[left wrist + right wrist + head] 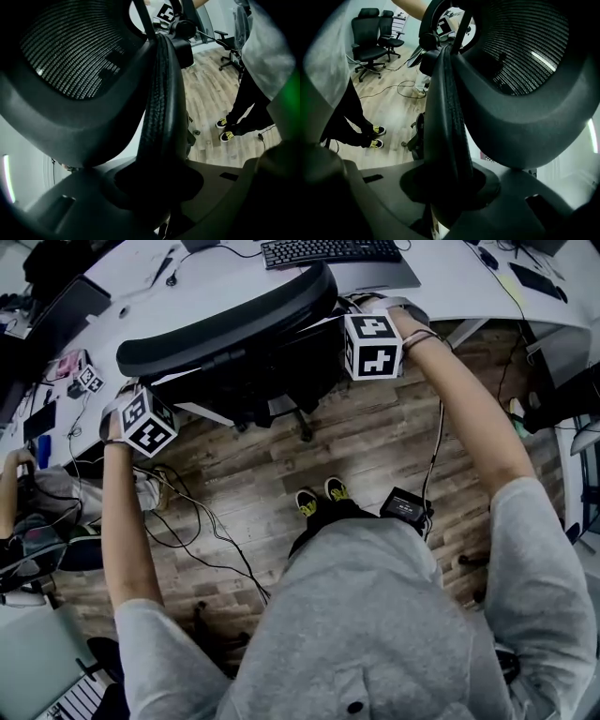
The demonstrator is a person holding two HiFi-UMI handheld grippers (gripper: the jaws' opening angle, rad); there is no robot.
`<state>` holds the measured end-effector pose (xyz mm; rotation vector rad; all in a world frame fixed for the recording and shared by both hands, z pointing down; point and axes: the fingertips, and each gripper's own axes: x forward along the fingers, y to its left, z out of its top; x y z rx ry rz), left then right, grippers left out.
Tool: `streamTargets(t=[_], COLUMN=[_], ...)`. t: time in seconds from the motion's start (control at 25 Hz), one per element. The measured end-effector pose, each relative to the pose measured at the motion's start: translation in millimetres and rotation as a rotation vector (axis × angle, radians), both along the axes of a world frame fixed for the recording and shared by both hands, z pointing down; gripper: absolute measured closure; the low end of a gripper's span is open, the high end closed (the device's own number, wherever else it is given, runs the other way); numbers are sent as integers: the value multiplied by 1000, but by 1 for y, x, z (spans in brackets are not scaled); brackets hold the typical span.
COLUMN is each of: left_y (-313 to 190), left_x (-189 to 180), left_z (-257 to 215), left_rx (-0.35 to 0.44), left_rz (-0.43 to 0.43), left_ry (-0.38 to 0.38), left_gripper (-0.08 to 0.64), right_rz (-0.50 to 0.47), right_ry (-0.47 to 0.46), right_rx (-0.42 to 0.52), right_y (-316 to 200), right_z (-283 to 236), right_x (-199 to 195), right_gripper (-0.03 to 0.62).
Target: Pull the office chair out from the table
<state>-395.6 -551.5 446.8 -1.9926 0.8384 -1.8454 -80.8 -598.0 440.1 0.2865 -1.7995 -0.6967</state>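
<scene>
Floor (pixel 272 474) behind chair (pixel 225 334) free exc. cables (pixel 202 521), box (pixel 405 505).

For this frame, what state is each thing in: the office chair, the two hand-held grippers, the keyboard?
office chair: close against the table, backrest toward the person, not yet pulled out.
left hand-held gripper: shut on the left edge of the chair's backrest.
right hand-held gripper: shut on the right edge of the backrest.
keyboard: lying flat on the table, untouched.
</scene>
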Motion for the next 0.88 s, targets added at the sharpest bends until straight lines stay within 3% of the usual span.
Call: streamTargets(t=[0.88], left_y=[37], left_x=[25], left_z=[-7], left_rx=[48], left_rz=[21], left_ry=[29], left_gripper=[426], right_rz=[7], right_ry=[19], right_rx=[-8], right_y=[40], right_z=[2], right_x=[22], right_gripper=[492])
